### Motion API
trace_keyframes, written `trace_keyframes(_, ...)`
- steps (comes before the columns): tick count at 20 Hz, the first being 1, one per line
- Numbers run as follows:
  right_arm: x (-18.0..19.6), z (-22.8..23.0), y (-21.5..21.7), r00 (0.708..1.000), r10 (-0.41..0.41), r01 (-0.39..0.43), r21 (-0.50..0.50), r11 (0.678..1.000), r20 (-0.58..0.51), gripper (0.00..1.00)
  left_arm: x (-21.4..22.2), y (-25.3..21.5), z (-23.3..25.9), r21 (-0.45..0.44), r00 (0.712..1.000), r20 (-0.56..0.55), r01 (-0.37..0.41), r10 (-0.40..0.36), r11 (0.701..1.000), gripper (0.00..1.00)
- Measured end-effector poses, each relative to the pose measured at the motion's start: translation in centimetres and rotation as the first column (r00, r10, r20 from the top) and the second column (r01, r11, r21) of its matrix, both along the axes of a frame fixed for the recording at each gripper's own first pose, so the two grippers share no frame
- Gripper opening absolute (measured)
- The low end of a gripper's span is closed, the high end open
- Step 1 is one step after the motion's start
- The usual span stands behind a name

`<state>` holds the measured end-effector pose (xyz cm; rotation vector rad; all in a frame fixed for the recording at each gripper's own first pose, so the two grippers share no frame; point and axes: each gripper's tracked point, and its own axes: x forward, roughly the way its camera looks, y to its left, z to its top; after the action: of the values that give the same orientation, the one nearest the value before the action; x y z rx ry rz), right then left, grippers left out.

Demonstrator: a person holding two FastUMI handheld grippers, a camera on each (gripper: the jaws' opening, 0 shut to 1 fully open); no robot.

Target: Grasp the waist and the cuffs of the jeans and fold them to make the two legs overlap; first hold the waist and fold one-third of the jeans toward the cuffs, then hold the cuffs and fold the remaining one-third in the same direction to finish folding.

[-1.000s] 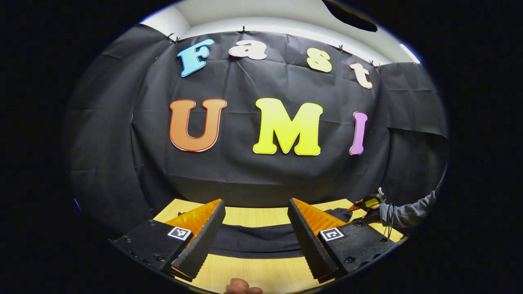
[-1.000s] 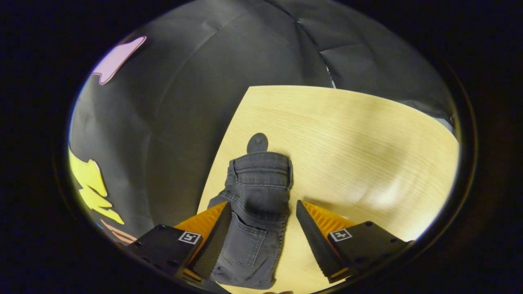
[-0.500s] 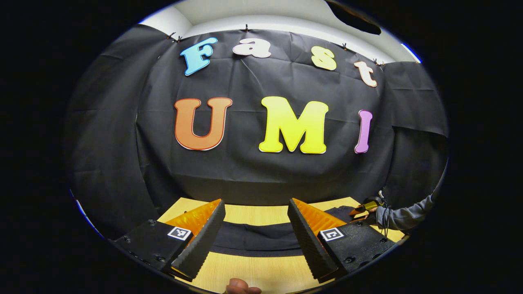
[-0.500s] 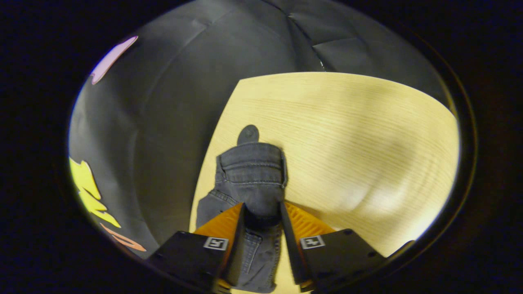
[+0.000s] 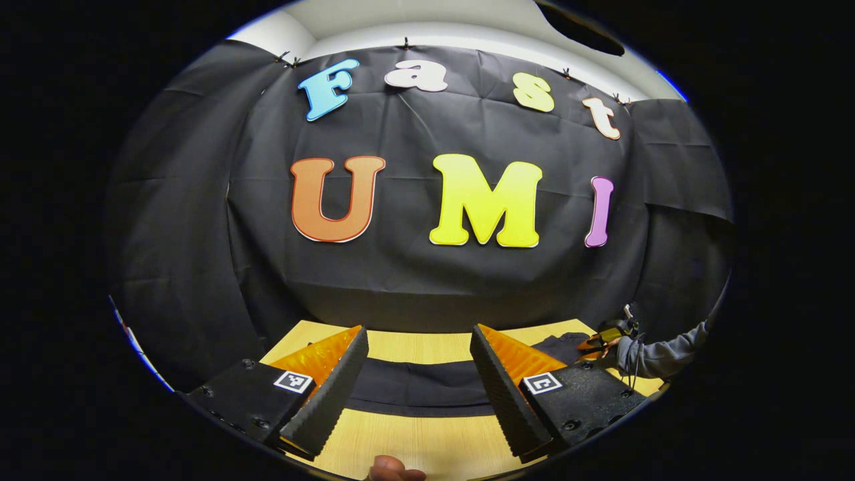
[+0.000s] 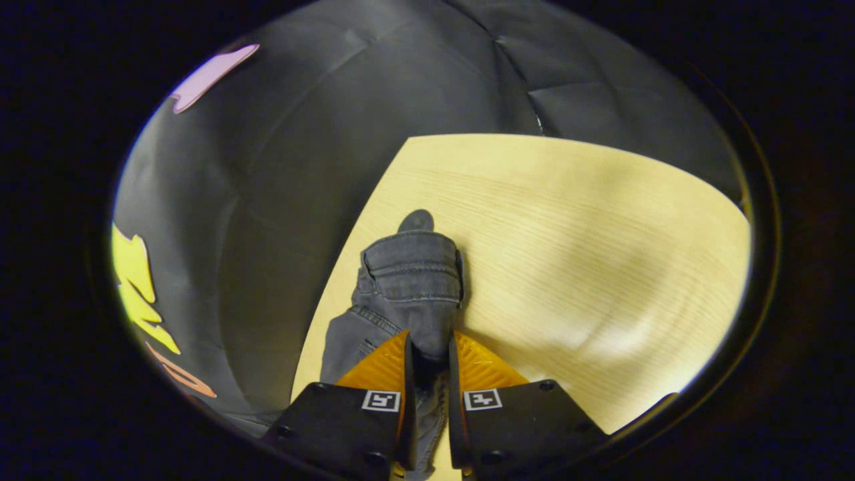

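1. Right tongs [image 6: 427,394] are nearly closed, both fingers pinching a bunched ridge of the jeans [image 6: 411,287] between them. That is a firm grip on dark grey denim.
2. Just beyond those fingertips the waistband lies flat on the worktop [image 6: 588,254], stitched seams and a belt loop showing, with a small rounded tab poking out at its far edge. A pocket panel spreads off to the left of the left finger.
3. Left tongs [image 5: 417,394] stand wide apart and hold nothing. Ribbed inner faces are on show, and each finger block carries a small square marker.
4. Between and just ahead of those open fingers a dark band of the jeans [image 5: 421,391] runs crosswise over the worktop [image 5: 427,444], not touching either finger as far as can be told.
5. Off to the right of the left tongs, well apart, the right tongs [image 5: 604,334] sit at the far end of the cloth, held by a hand in a grey sleeve [image 5: 658,354].
6. The worktop is pale wood with fine straight grain, smooth, with a soft sheen in the right gripper view.
7. Behind it hangs creased black cloth [image 5: 427,280], clipped up along a pale ceiling [image 5: 427,20].
8. A fingertip [image 5: 394,471] peeks in below the left tongs.
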<state>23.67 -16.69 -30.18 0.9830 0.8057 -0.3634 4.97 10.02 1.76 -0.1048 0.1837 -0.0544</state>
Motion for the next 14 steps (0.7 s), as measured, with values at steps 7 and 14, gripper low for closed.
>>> trace_keyframes(7, 1.6, 10.6, 4.1, 0.956, 0.231, -0.159, -0.342, 0.926, 0.181, 0.16, 0.0, 0.6, 0.0, -0.007, 1.000, 0.009, -0.027, 0.027, 1.000, 0.99)
trace_keyframes(14, -0.1, 20.8, 14.6, 0.817, 0.517, -0.250, -0.650, 0.717, 0.255, 0.20, -0.4, 0.9, -0.2, -0.031, 0.998, 0.003, -0.057, 0.057, 0.998, 0.98)
